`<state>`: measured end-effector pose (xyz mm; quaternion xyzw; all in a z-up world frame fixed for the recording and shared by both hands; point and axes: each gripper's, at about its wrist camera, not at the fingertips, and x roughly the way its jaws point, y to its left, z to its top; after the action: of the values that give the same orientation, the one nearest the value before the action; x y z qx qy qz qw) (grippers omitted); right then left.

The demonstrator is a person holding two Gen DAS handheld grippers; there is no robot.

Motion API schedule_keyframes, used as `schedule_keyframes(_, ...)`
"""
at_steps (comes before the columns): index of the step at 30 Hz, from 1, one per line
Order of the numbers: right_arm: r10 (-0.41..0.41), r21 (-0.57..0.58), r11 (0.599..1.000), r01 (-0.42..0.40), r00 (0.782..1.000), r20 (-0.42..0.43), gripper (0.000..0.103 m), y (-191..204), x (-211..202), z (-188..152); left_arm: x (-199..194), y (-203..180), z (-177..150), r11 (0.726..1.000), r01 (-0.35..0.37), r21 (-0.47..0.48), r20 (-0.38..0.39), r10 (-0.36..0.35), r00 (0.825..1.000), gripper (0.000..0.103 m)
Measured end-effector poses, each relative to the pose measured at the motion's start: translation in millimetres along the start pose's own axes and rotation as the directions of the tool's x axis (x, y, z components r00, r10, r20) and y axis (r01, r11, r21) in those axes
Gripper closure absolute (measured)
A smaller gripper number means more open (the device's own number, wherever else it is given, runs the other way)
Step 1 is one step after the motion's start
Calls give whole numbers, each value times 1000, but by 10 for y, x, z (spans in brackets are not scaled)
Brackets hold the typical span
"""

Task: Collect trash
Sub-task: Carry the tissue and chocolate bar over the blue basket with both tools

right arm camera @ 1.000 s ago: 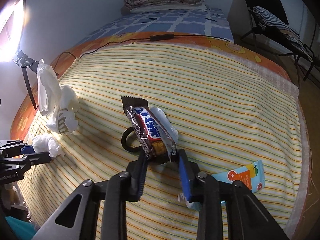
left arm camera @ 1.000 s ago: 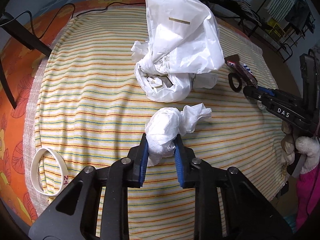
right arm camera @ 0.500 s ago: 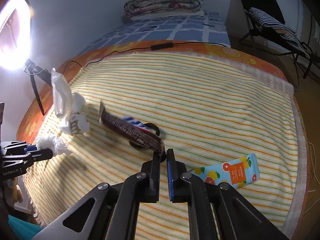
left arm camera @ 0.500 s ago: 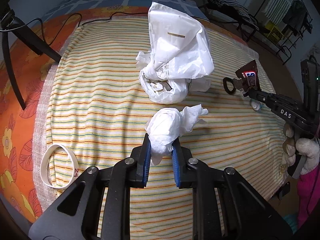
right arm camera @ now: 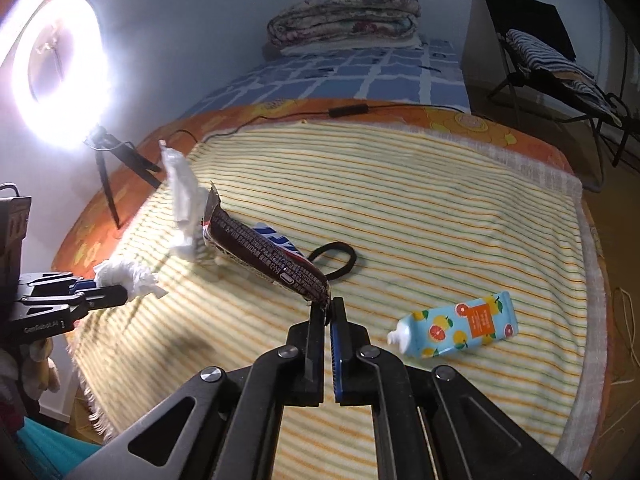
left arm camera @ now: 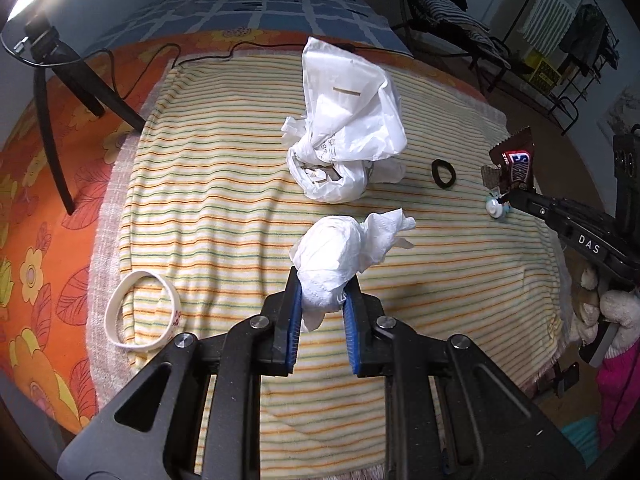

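Crumpled tissue wad [left arm camera: 336, 256] sits clamped between the blue pads of the left gripper [left arm camera: 322, 300], clear of the striped blanket [left arm camera: 208, 184] on the bed. The grip falls on the wad's near end, so the loose tail projects to the far right. Candy bar wrapper [right arm camera: 264, 256] is pinched by its near end in the right gripper [right arm camera: 329, 308], whose jaws have just closed fully on the thin foil; the wrapper juts out stiffly toward the far left, above the blanket. Both pieces appear to be held aloft for carrying to the white plastic bag [left arm camera: 348, 128], which lies open-mouthed at the middle of the blanket and likely serves as the trash receptacle. Its mouth faces the near side, which favours a drop from that direction.

Remaining on the blanket: a black hair tie [left arm camera: 443, 168] right of the bag, a fruit-print tube [right arm camera: 460, 330] at the near right, and a white wristband [left arm camera: 144, 312] at the near left.
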<state>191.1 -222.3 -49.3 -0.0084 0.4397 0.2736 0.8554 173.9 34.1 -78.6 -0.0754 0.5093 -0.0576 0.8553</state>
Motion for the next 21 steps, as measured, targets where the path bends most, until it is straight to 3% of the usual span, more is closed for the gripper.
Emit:
schedule_keyframes(12, 28, -104, 994, -26, 999, 21, 103, 505, -624, -417, -565, -142, -532, 999, 3, 53, 37, -5, 999, 86)
schedule_keyframes(21, 54, -169, 984, -55, 998, -11, 103, 883, -939, -1028, -727, -275, -1152, 996, 37, 85, 9, -38, 999, 86)
